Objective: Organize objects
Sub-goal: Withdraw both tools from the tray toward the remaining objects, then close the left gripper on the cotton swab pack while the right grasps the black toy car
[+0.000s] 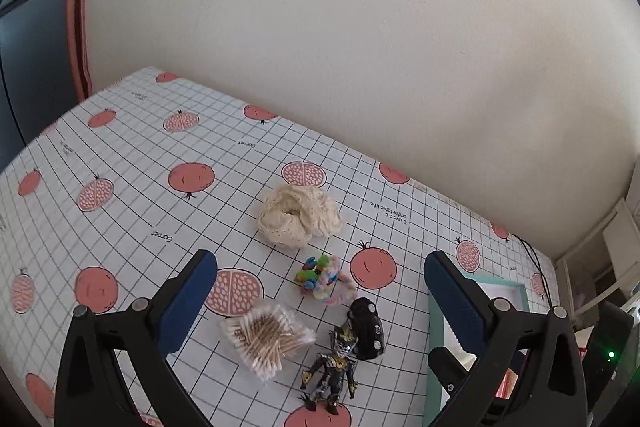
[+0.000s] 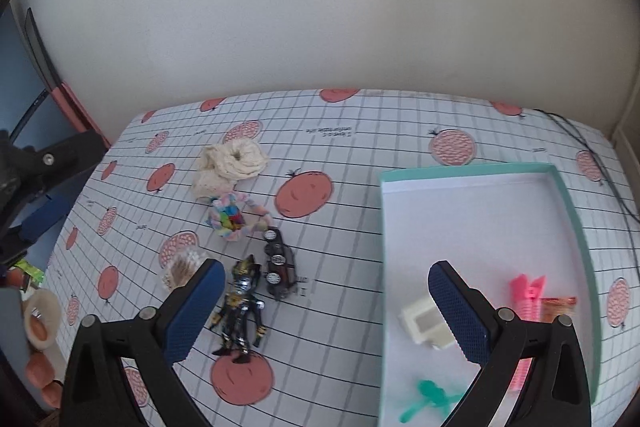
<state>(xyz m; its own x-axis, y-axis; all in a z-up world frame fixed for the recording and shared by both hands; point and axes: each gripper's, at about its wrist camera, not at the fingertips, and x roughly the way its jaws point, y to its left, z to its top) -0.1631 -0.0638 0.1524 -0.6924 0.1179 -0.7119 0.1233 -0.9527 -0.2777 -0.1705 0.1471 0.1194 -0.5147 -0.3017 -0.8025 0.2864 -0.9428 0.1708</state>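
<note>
Both the left gripper (image 1: 318,269) and right gripper (image 2: 326,279) hang with jaws spread, empty. The action figure (image 2: 240,311) lies lower centre, left of the teal box (image 2: 576,227); best pinch its torso crosswise, clear of the toy car (image 2: 279,269)

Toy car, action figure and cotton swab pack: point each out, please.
toy car (image 2: 279,263), right wrist view, on its underside between the wheels
action figure (image 1: 334,363), left wrist view, on its torso
cotton swab pack (image 1: 267,339), left wrist view, on the swabs
</note>
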